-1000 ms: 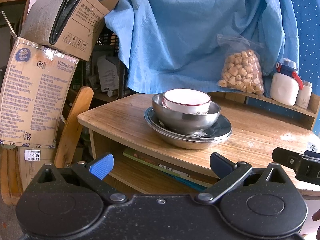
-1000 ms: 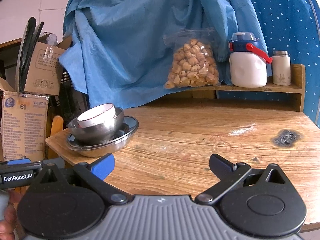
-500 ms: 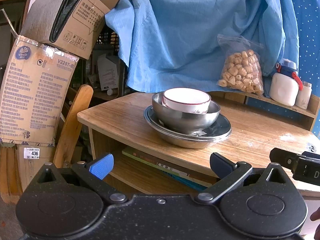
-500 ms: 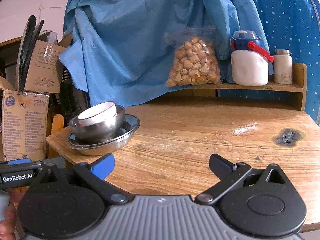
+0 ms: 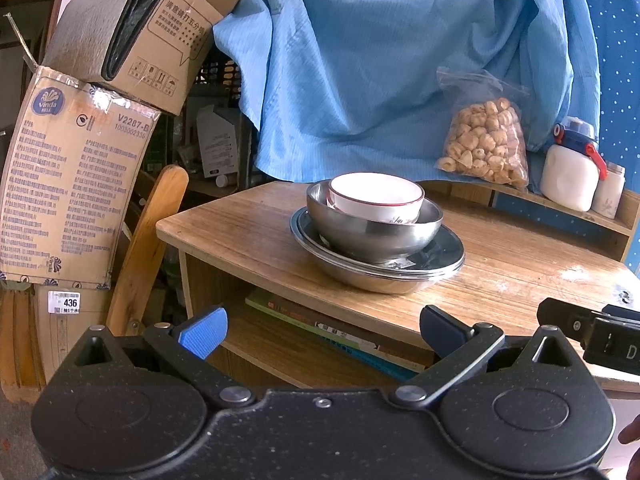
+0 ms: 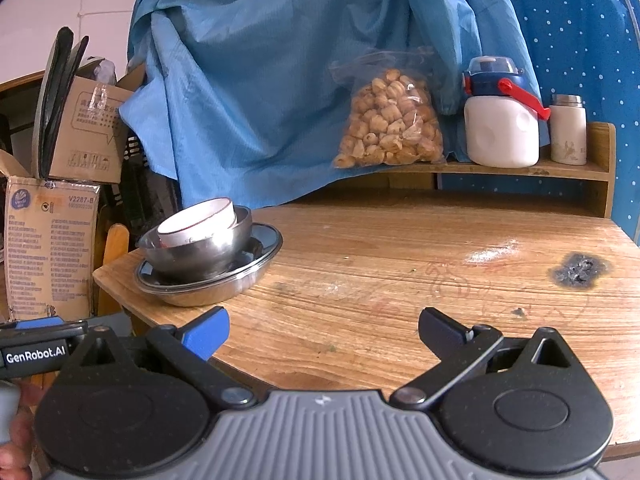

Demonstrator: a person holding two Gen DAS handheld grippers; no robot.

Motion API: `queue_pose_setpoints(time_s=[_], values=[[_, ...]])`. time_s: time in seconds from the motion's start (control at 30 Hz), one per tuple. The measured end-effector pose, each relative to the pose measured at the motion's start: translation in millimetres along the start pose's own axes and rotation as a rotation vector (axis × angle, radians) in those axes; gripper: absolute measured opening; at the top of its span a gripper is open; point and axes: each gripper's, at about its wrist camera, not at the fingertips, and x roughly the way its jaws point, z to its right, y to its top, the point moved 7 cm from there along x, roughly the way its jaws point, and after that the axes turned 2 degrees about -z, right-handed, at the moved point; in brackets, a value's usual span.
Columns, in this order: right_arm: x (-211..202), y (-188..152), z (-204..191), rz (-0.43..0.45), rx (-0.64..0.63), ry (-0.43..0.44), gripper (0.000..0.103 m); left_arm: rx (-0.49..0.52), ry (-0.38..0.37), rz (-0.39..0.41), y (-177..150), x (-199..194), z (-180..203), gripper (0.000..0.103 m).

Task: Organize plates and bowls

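A white bowl with a red rim (image 5: 376, 197) (image 6: 198, 221) sits tilted inside a steel bowl (image 5: 372, 234) (image 6: 200, 250), which rests on stacked steel plates (image 5: 400, 274) (image 6: 244, 276) near the left corner of the wooden table (image 5: 520, 264) (image 6: 400, 260). My left gripper (image 5: 322, 328) is open and empty, held in front of the table edge, short of the stack. My right gripper (image 6: 322, 328) is also open and empty above the table's front edge, with the stack off to its left.
Behind the table hangs blue cloth (image 6: 280, 60). A low shelf at the back carries a bag of snacks (image 6: 390, 120), a white jug (image 6: 502, 120) and a small flask (image 6: 568, 128). Cardboard boxes (image 5: 76, 160) and a wooden chair back (image 5: 148, 240) stand left; books (image 5: 340, 328) lie under the tabletop.
Both grippers have drifted slightly; the stack appears a little higher and nearer in the two views. Nothing was grasped or moved.
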Motion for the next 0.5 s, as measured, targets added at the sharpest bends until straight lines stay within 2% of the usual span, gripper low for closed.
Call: queue_pose_setpoints(time_s=[0.5], values=[[0.6, -1.0, -2.1, -0.002, -0.003, 0.001, 0.103, -0.003, 0.0, 0.001, -1.1, -1.0, -0.7, 0.102]])
